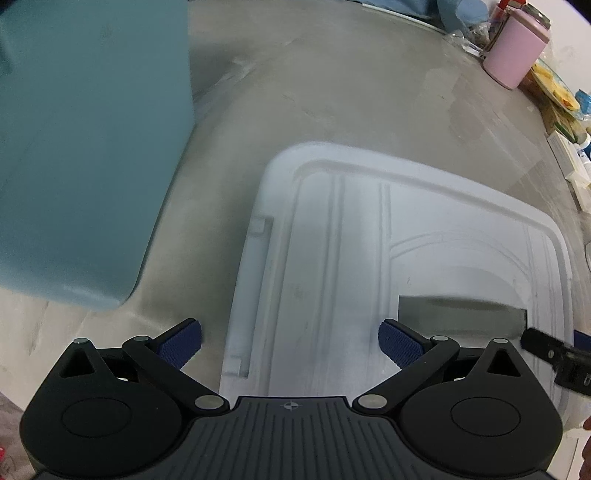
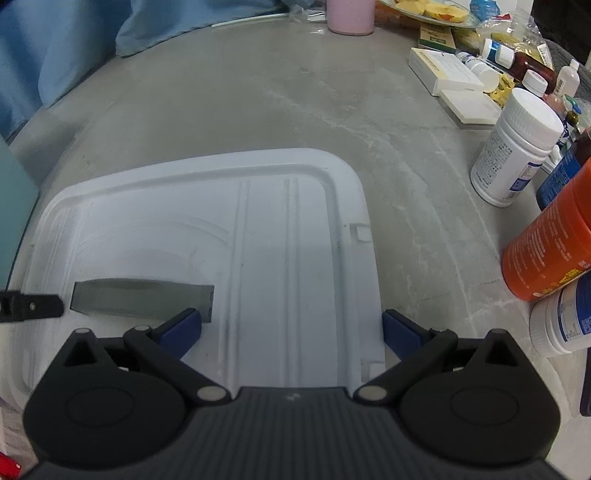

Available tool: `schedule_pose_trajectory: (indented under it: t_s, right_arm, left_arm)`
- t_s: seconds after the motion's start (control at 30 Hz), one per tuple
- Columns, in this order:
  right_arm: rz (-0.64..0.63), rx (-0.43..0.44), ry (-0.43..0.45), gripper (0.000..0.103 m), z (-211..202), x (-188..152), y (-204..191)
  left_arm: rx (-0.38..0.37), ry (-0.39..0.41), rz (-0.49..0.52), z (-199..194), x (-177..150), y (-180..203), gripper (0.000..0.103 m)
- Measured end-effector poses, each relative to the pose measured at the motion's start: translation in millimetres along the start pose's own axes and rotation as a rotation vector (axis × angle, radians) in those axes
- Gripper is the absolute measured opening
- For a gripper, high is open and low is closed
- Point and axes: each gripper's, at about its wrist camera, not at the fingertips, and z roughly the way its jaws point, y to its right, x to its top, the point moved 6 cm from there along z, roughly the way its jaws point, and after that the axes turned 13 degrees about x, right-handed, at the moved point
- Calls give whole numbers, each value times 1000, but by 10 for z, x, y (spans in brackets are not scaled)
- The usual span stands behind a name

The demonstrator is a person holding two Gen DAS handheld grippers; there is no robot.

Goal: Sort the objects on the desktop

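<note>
A white plastic box lid [image 1: 369,229] lies flat on the grey table, with a rectangular handle slot [image 1: 461,314]. It also shows in the right wrist view [image 2: 266,236] with its slot [image 2: 144,299]. My left gripper [image 1: 290,343] is open and empty above the lid's left part. My right gripper [image 2: 291,332] is open and empty above the lid's right part. A teal box [image 1: 85,147] stands left of the lid. The tip of the right gripper [image 1: 554,354] shows at the left view's right edge.
Right of the lid stand a white pill bottle [image 2: 517,151], an orange bottle [image 2: 550,240] and another white bottle [image 2: 561,317]. White cartons [image 2: 447,70], more small bottles, a pink cup [image 1: 513,51] and a fruit plate [image 2: 428,11] sit behind. Blue cloth [image 2: 55,55] lies far left.
</note>
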Motion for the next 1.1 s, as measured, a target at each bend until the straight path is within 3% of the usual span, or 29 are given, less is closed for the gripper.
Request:
schedule_pose_trajectory:
  t_s: [0.13,0.47,1.1]
  right_arm:
    - [10,1,1,103,-11,-2,-7]
    - [-18,9,-9,103,-45,-123,-84]
    - [2,9,-53,103,-263,-718,-406]
  left_arm:
    - [4,18,53,15,13,105,103]
    - [11,28,36,-25,-185,35,103]
    - [9,-17,46,-83,-665,-264,103]
